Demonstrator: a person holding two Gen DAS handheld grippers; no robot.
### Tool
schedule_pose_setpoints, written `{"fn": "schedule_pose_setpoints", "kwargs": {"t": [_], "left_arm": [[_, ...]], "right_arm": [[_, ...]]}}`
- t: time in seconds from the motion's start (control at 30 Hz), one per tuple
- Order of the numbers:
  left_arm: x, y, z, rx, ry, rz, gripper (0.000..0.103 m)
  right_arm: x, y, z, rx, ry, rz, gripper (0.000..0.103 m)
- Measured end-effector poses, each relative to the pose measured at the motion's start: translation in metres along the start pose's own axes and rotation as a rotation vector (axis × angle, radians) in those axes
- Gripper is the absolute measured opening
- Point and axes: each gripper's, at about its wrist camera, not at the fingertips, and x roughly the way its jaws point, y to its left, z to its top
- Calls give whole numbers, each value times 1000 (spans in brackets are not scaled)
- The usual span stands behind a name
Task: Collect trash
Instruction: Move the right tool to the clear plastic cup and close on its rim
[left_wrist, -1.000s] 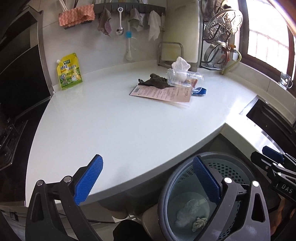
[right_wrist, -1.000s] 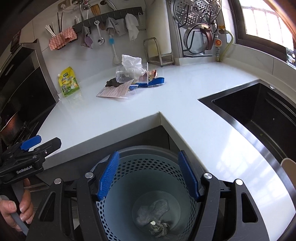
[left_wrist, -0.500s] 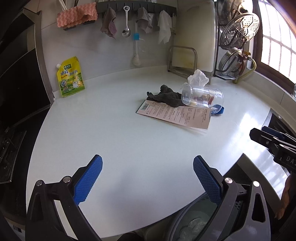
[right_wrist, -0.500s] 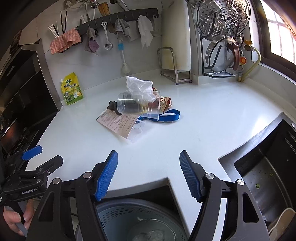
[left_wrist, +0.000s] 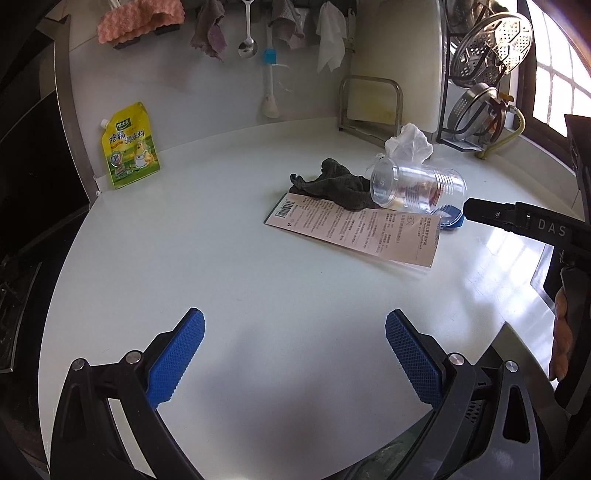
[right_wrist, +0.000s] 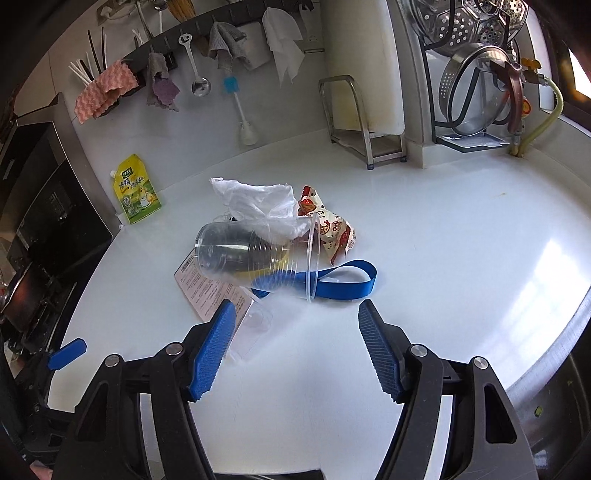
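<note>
Right gripper (right_wrist: 297, 345) wide open, empty, left gripper (left_wrist: 294, 354) same, blue strap (right_wrist: 341, 282) partly under clear cup (right_wrist: 255, 254), bin mostly cut off

Each view looks forward and downward along its own blue-padded fingers over a white countertop (left_wrist: 221, 280). The left wrist view sits farther back, its left gripper (left_wrist: 294, 354) above bare counter. The right wrist view is nearer, its right gripper (right_wrist: 297, 345) just short of the clear plastic cup (right_wrist: 255, 258). Both share that cup, the printed card (left_wrist: 354, 229) and the yellow pouch (left_wrist: 131, 147); the right gripper probably enters the left view's right edge.
</note>
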Motion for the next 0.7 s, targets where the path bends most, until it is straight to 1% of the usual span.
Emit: {"fn": "schedule_pose_setpoints", "kwargs": {"t": [0.1,0.33,0.43,0.57,0.63,0.7], "left_arm": [[4,0,1,2,6,3,97],[12,-2,1,8,20,4,97],[14,-2,1,10,25,4,97],[16,-1,2,7,28,7,97],[16,0,2,4,29,7,97],[17,0,3,1,27,7,97]], "right_arm": [[11,0,6,-16,16,19,66],[26,0,18,-11,23,89,66],[31,5,21,-29,29,96,66],[36,13,24,-37,41,135,66],[37,17,24,-50,39,137,66],[36,21,23,-61,35,143,64]]}}
